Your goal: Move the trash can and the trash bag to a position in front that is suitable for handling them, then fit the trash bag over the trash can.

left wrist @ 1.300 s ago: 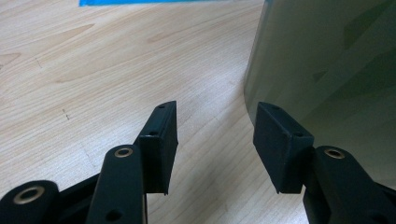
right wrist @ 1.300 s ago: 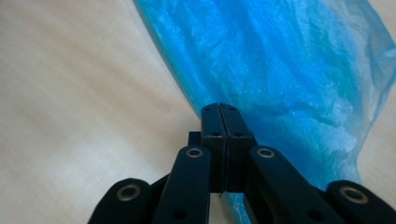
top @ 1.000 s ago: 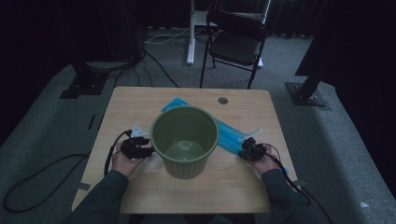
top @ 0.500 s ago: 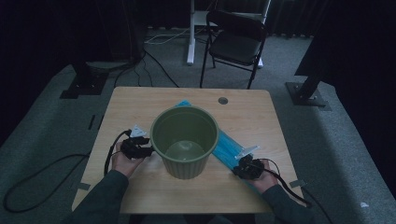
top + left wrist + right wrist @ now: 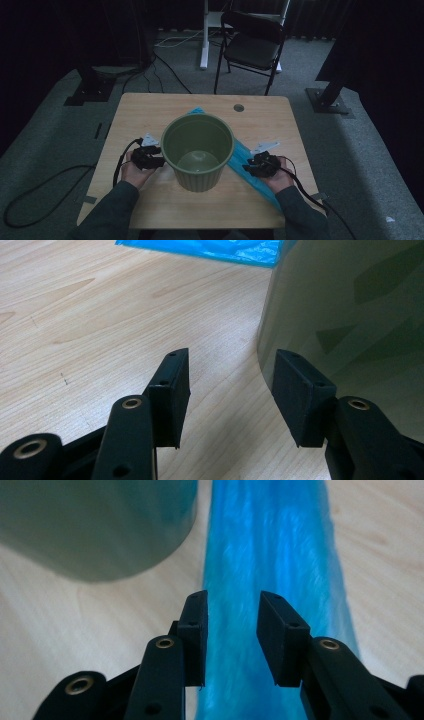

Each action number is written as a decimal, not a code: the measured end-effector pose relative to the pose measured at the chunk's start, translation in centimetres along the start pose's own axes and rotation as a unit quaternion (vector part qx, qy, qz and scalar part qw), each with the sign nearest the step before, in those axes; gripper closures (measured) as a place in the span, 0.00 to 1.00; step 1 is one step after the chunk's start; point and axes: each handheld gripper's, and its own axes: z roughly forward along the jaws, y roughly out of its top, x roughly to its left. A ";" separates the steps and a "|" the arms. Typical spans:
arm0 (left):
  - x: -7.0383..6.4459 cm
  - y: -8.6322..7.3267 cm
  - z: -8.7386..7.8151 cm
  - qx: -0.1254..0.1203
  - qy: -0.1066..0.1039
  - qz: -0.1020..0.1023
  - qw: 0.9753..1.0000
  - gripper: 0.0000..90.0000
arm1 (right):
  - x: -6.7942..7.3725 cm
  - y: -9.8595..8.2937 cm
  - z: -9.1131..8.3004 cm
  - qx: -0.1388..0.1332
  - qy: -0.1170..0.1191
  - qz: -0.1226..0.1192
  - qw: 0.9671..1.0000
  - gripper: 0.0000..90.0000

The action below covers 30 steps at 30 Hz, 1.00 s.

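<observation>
Blue plastic bag (image 5: 272,580): lies flat as a long folded strip on the wooden table (image 5: 150,115), running directly under and ahead of the right gripper (image 5: 231,607). In the right gripper view it passes between the jaws and on past them; in the high view (image 5: 250,172) it runs diagonally under the pot, its far tip poking out beyond the rim.

Right gripper (image 5: 260,165): jaws apart with a clear gap, nothing clamped. Poised low over the bag strip; cannot tell whether the tips touch the plastic.

Green pot (image 5: 197,150): upright, empty inside, standing mid-table between the two grippers. From the right gripper it sits ahead and to the left, its base (image 5: 95,525) just beside the bag's edge. From the left gripper it fills the right side of the view (image 5: 350,315).

Left gripper (image 5: 230,385): jaws spread wide, holding nothing. One jaw sits right against or just off the pot wall; contact unclear. The other jaw is over bare table. A corner of the blue bag (image 5: 215,250) shows far ahead, beside the pot. In the high view this gripper (image 5: 147,157) is just beside the pot's left flank.

Hands: left hand (image 5: 132,172) and right hand (image 5: 277,177) each wrapped on a gripper, sleeves coming in from the table's near edge. Cables trail off both sides.

Beyond the table: black folding chair (image 5: 250,45) on grey carpet, well apart.
</observation>
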 end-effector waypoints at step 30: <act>-0.1 0.1 0.3 0.006 -0.003 0.007 1.000 0.54 | -6.1 4.3 5.9 0.037 -0.030 0.021 0.999 0.53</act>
